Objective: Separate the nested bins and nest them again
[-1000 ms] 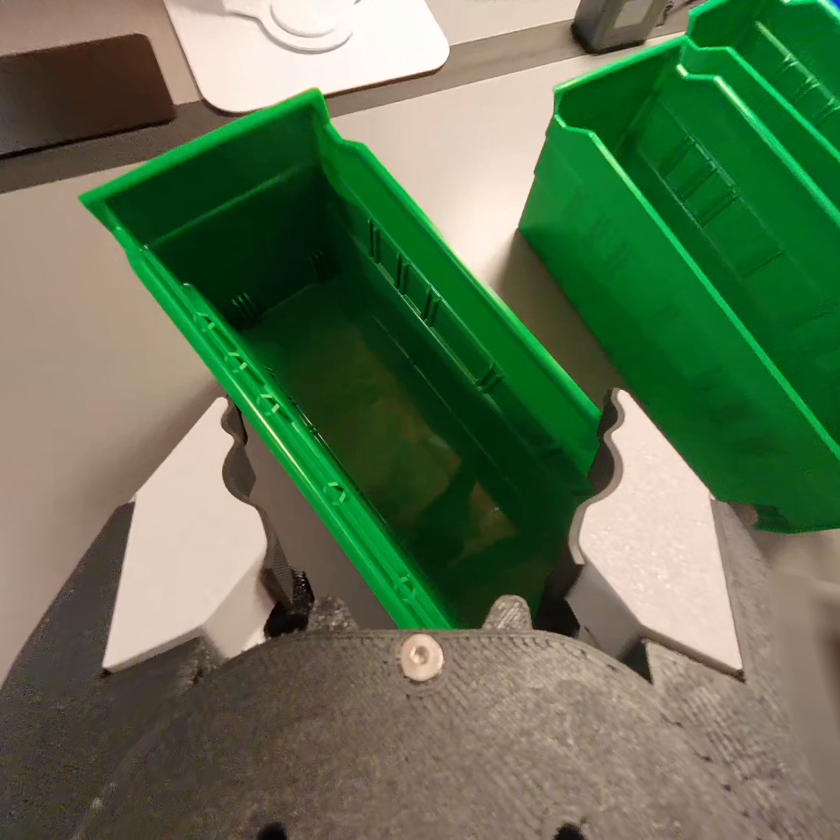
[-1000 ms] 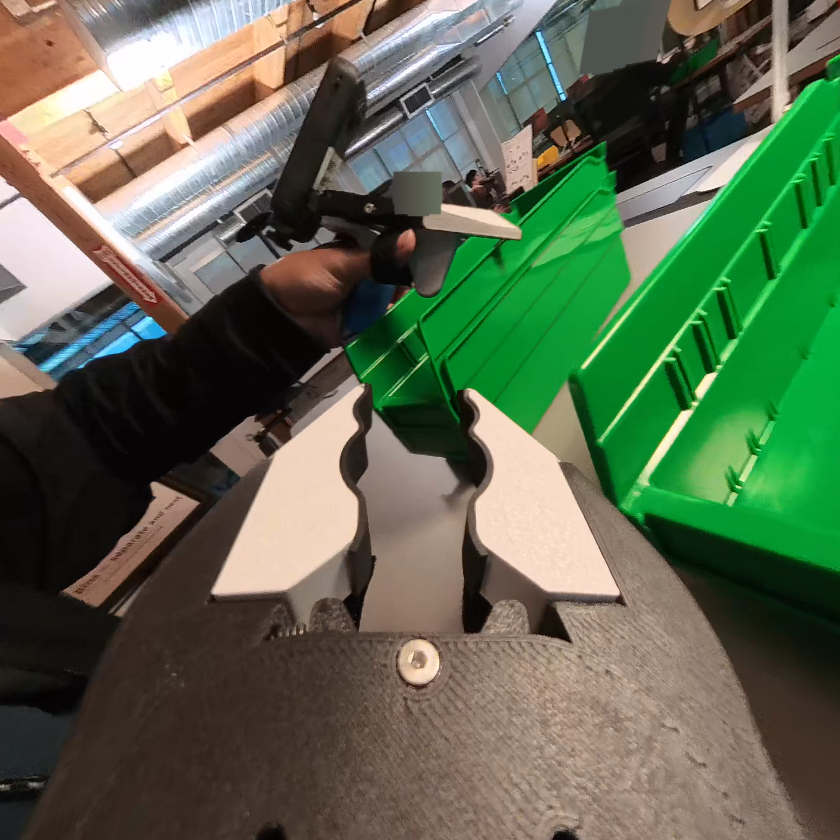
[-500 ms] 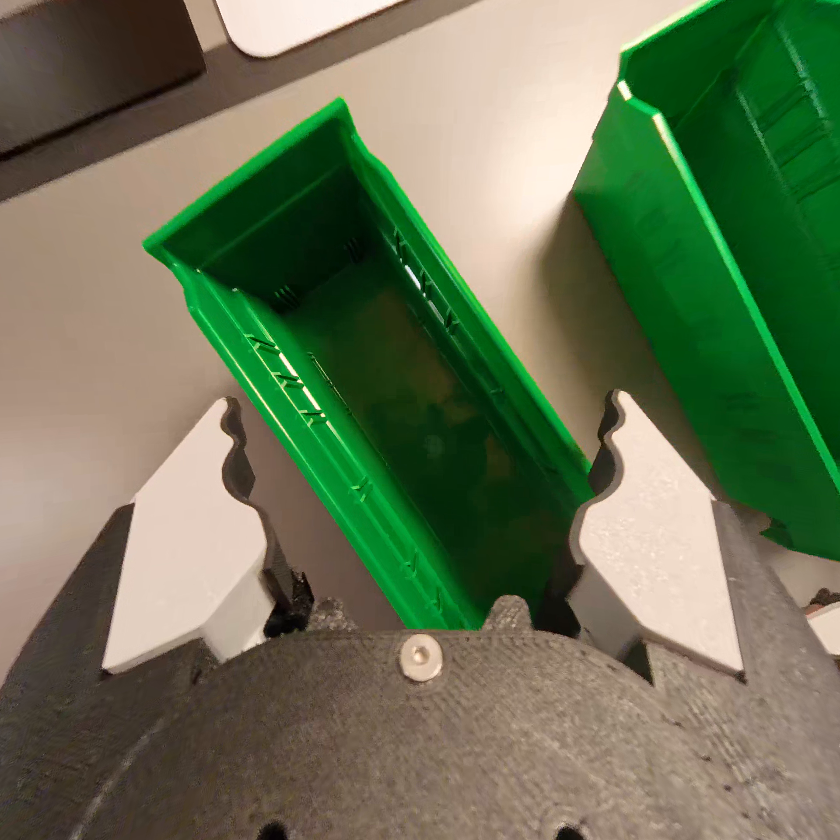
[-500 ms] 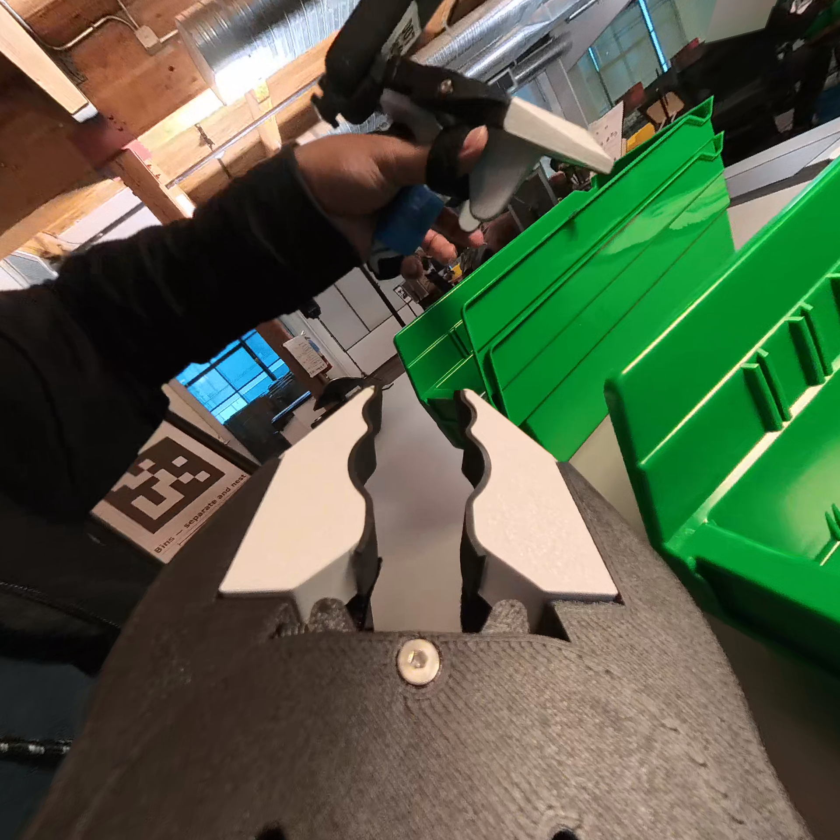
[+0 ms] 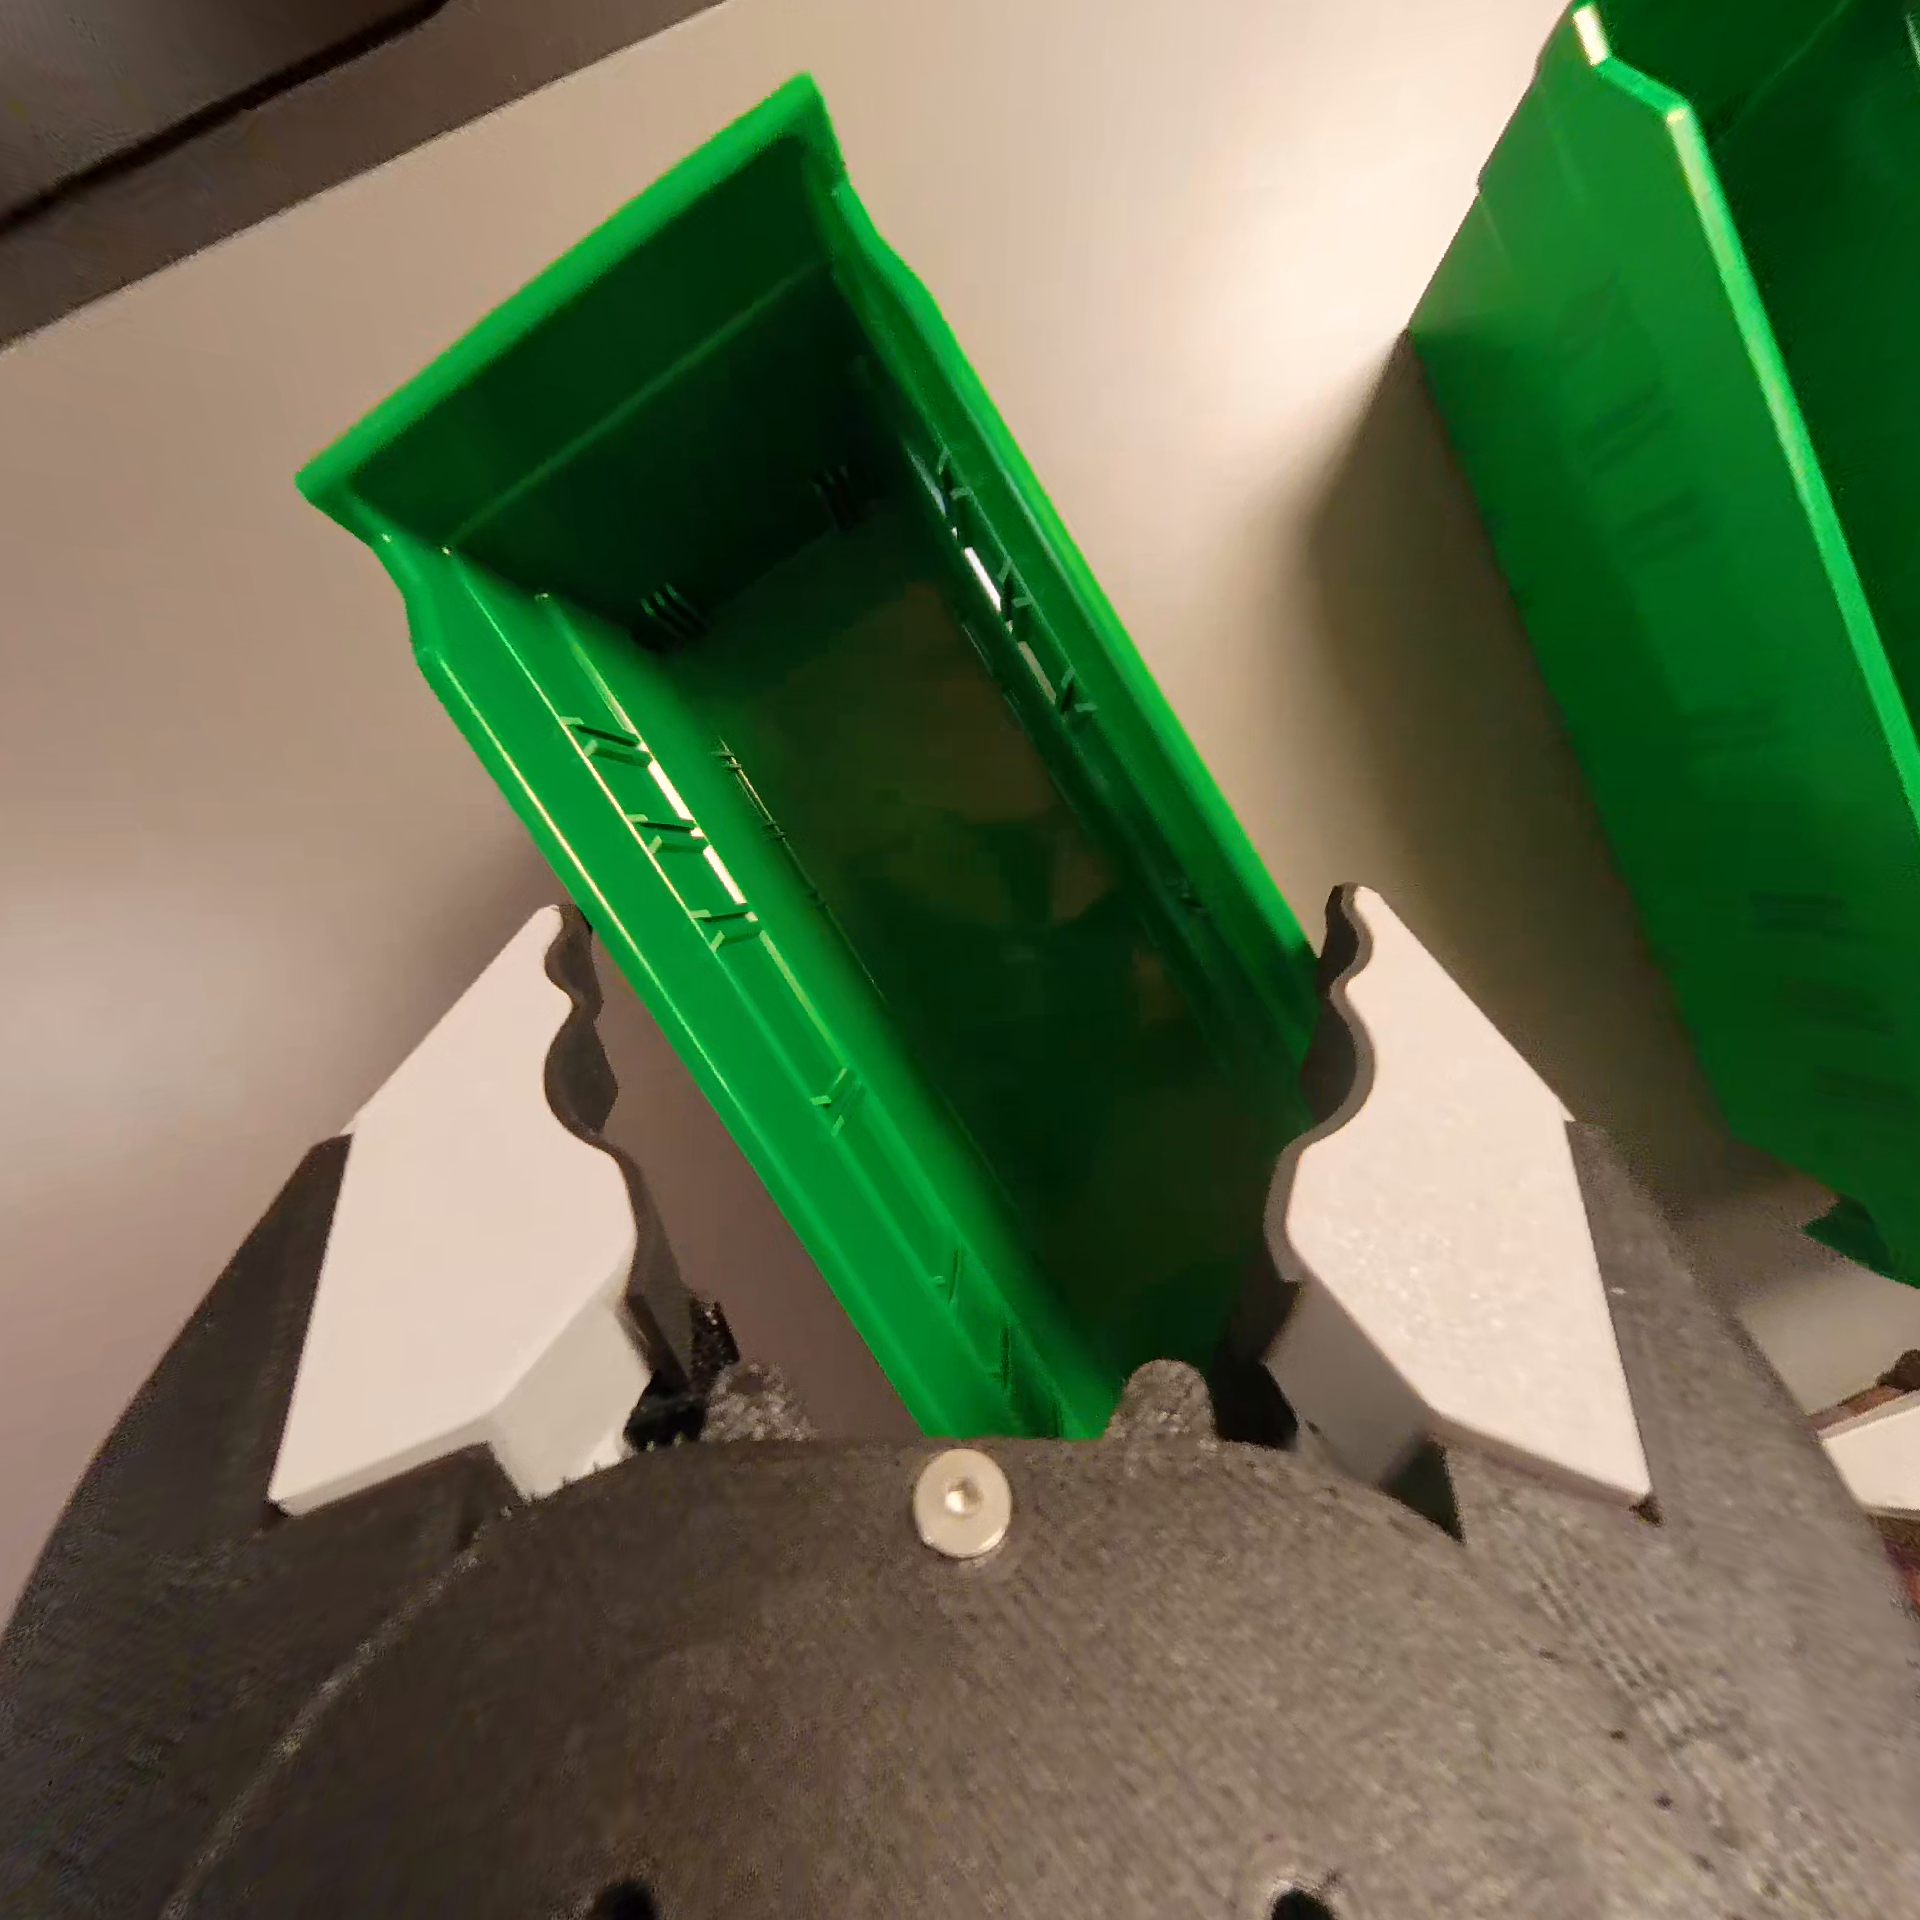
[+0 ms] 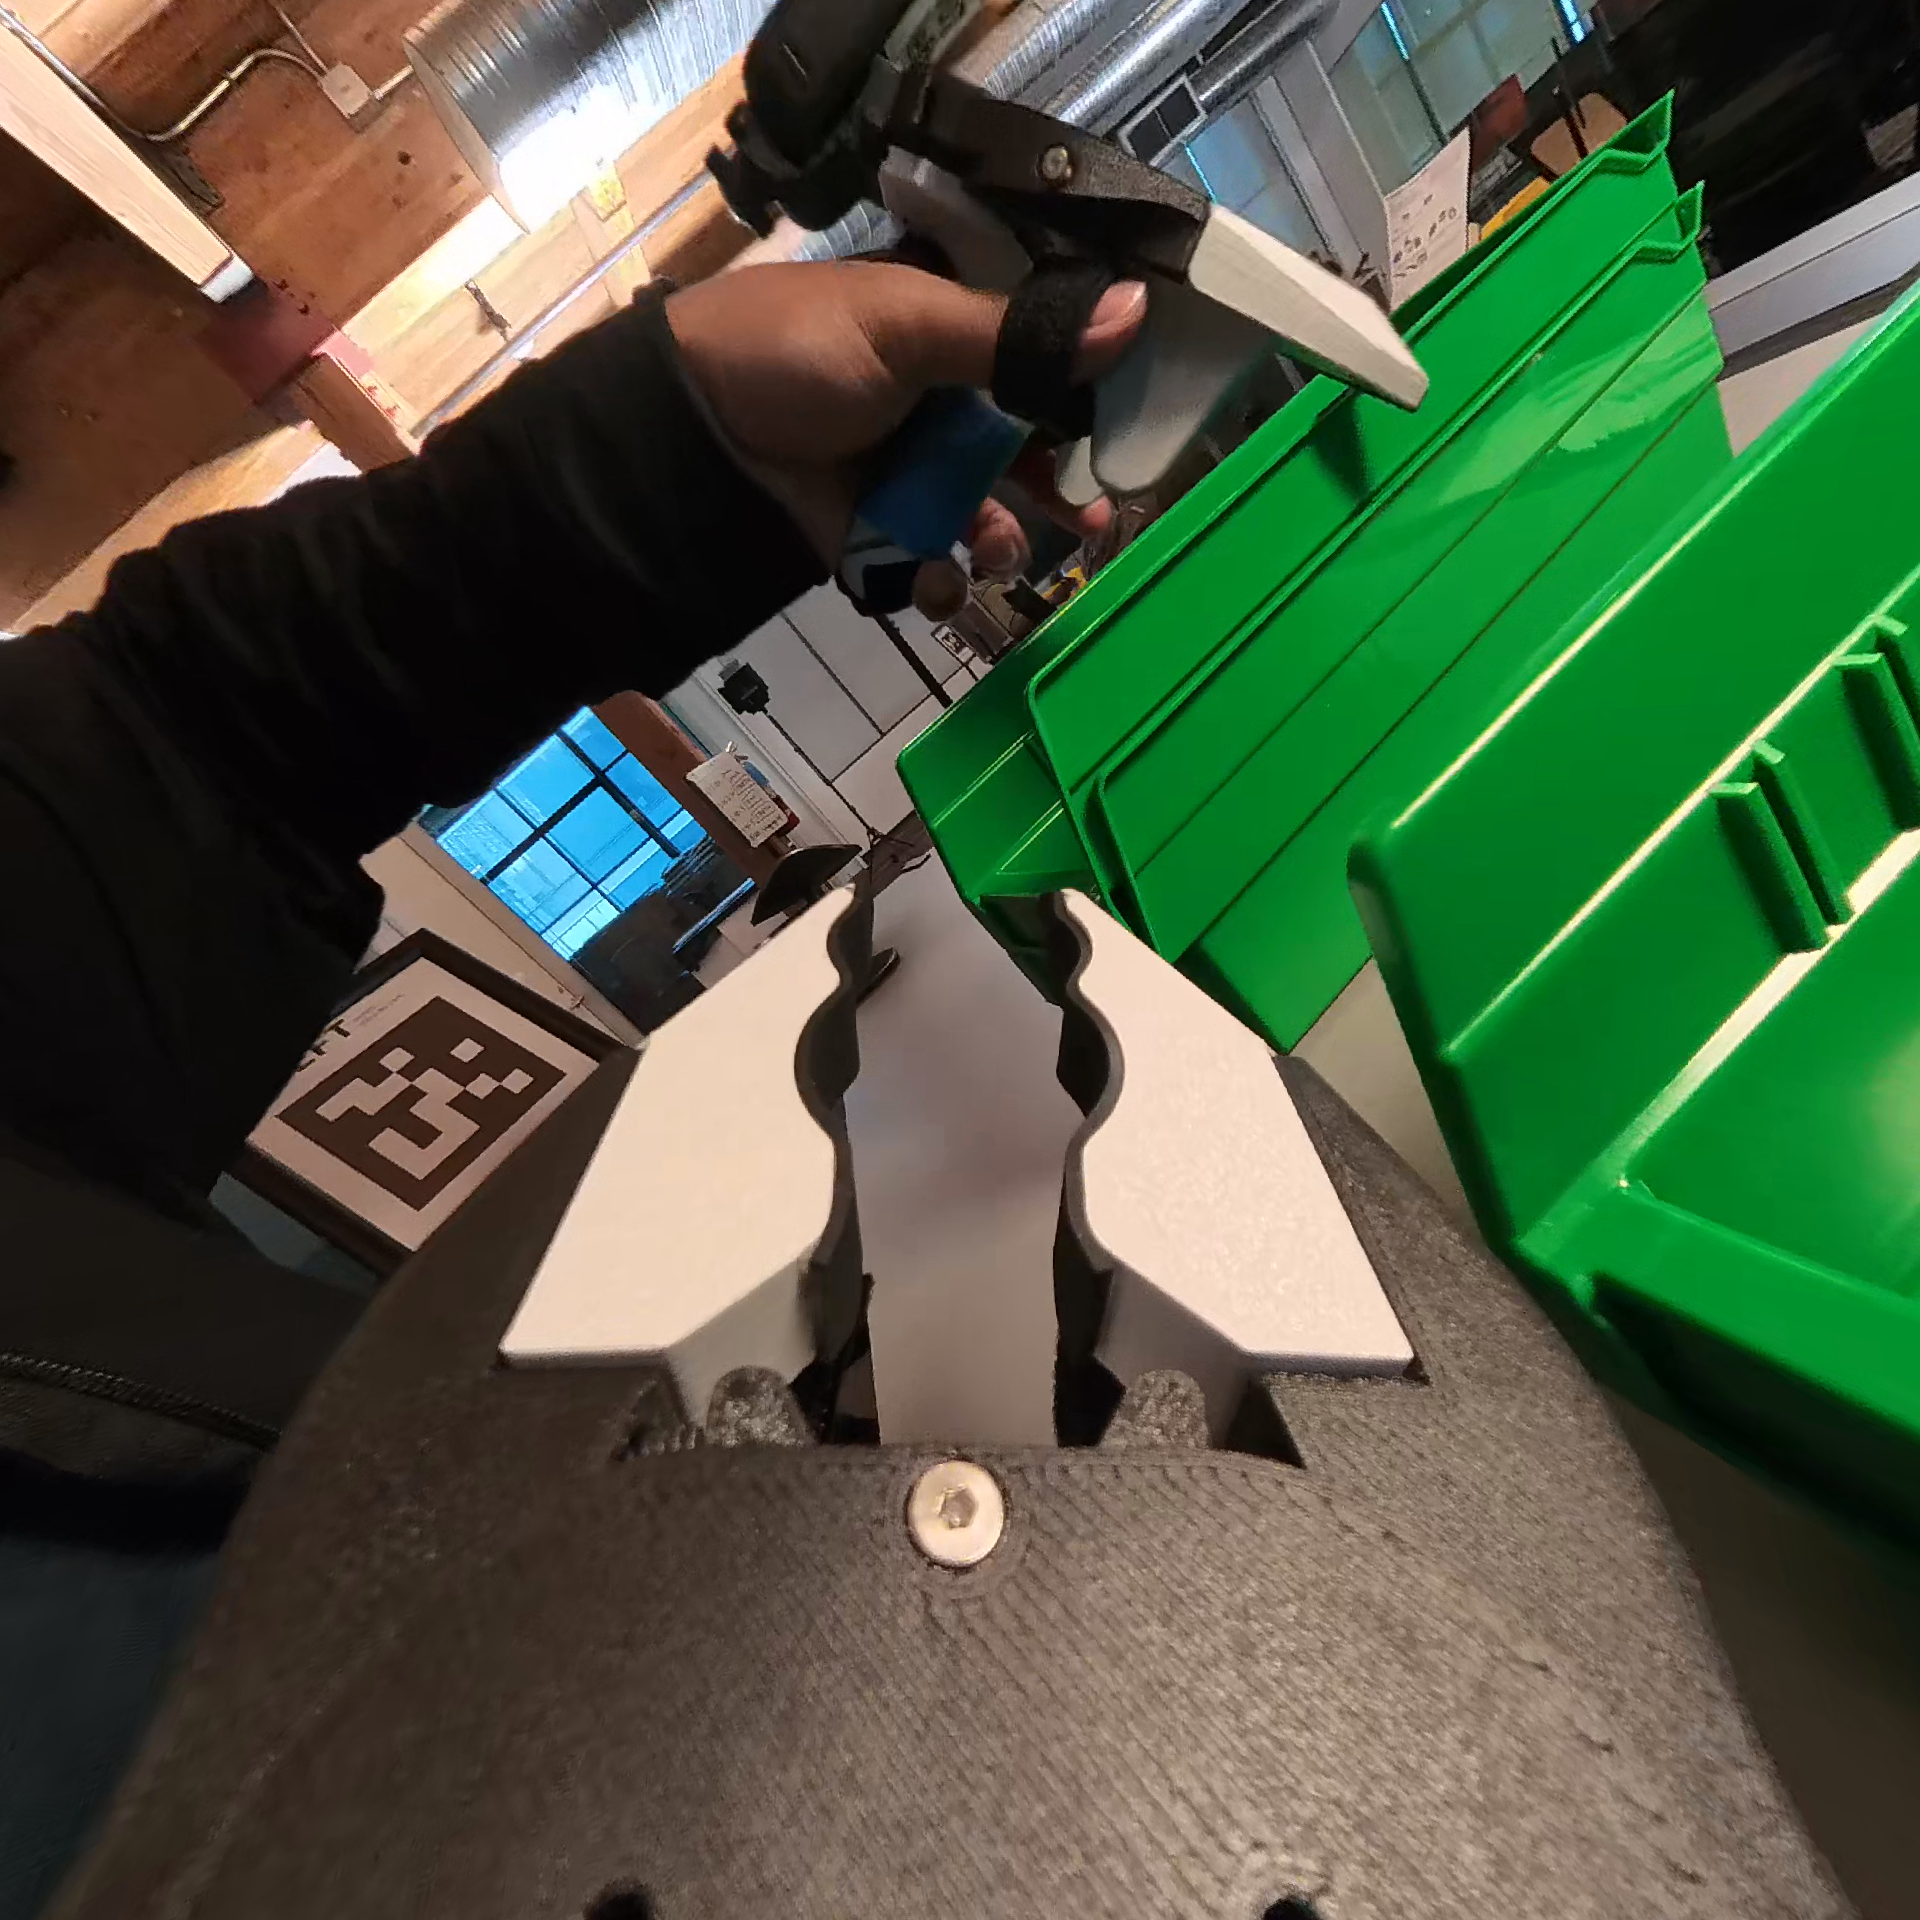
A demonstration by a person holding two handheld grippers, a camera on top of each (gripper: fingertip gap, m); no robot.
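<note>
Left gripper [image 5: 961,914] jaws wide, straddling separated green bin [image 5: 790,665]; right gripper [image 6: 956,914] jaws narrow, empty. Next: clamp bin, carry to nested stack [image 6: 1351,665].

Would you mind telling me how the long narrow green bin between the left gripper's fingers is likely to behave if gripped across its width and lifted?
The narrow green bin is empty thin moulded plastic, so probably light. Its glossy walls may slip against the pads. Its long open-topped sides could flex inward, though the ribbed rim should stiffen it.
</note>
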